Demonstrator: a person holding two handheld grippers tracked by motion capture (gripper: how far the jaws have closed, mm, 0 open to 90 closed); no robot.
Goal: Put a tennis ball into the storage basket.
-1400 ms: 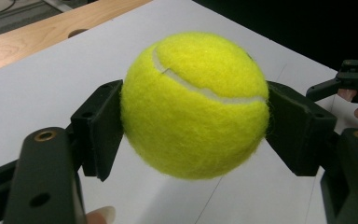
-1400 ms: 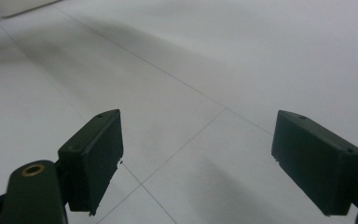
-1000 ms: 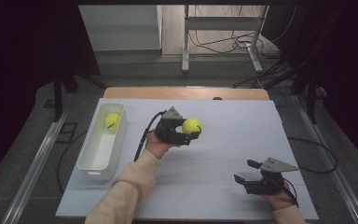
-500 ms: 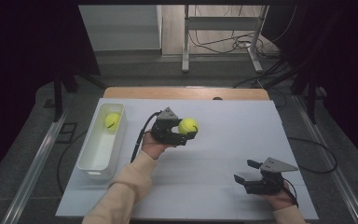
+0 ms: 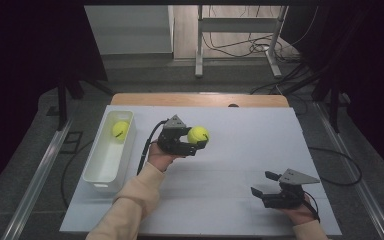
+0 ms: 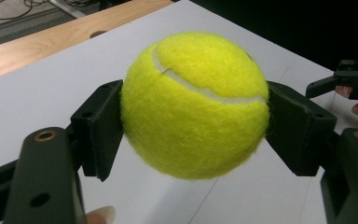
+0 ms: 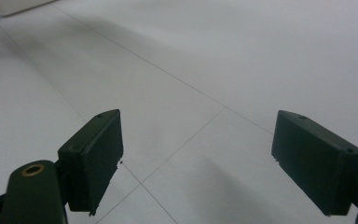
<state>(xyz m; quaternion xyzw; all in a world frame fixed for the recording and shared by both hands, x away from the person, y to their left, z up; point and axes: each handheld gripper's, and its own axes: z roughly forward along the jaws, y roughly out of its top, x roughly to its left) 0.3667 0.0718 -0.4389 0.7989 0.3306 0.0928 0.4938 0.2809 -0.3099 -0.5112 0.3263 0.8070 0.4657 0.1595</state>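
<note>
- While the left tool [image 5: 196, 142] is raised over the middle of the white counter [image 5: 240, 165], it holds a yellow tennis ball [image 5: 198, 134] between its two black jaws; in the high view this ball sits just left of the frame centre.
- From the left gripper view, the tennis ball [image 6: 196, 105] is pressed on both sides at about its widest part, and the pads [image 6: 100, 128] touch the felt directly.
- A second tennis ball [image 5: 120, 130] lies in the far end of the white bin [image 5: 100, 167], which stands at the left side of the counter.
- Lower right in the frame, the right tool [image 5: 264, 186] rests near the counter edge with its jaws wide apart and nothing between them; the right gripper view shows bare counter [image 7: 214, 70] past the pads [image 7: 93, 156].
- I judge that the ball is light and a little springy: the felt gives good friction, so it should not slip, but a hard squeeze can make it pop out sideways.
- Best place to hold it is across the middle, as now; a grip near the top or bottom of the round shape would probably let it roll free.
- If the ball goes to the bin, I think it should be released low, because it will bounce.
</note>
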